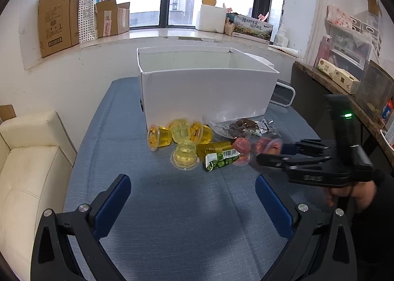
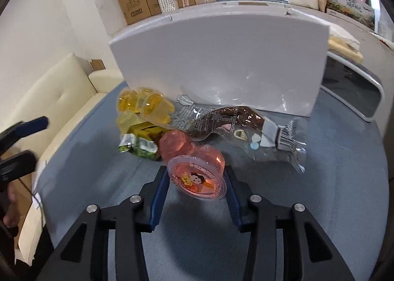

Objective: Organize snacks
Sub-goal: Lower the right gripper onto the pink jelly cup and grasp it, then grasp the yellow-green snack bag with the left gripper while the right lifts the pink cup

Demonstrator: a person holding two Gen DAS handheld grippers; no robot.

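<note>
A pile of snacks lies on the blue tablecloth [image 1: 172, 207] in front of an open white box [image 1: 206, 89]: several yellow jelly cups [image 1: 183, 155], a green packet [image 1: 219, 155], a clear bag of brown snacks [image 1: 243, 128] and pink jelly cups [image 1: 242, 148]. My right gripper [image 2: 197, 180] is shut on a pink jelly cup [image 2: 197, 177], lid facing the camera, just off the cloth; a second pink cup [image 2: 176, 144] sits behind it. My left gripper [image 1: 193, 192] is open and empty, short of the pile. The right gripper also shows in the left wrist view [image 1: 270, 153].
A cream sofa [image 1: 27, 157] stands left of the table. A dark side table [image 1: 327, 79] with tissue boxes is at the right. Cardboard boxes [image 1: 59, 17] line the windowsill behind. A grey-rimmed device [image 1: 283, 95] sits right of the white box.
</note>
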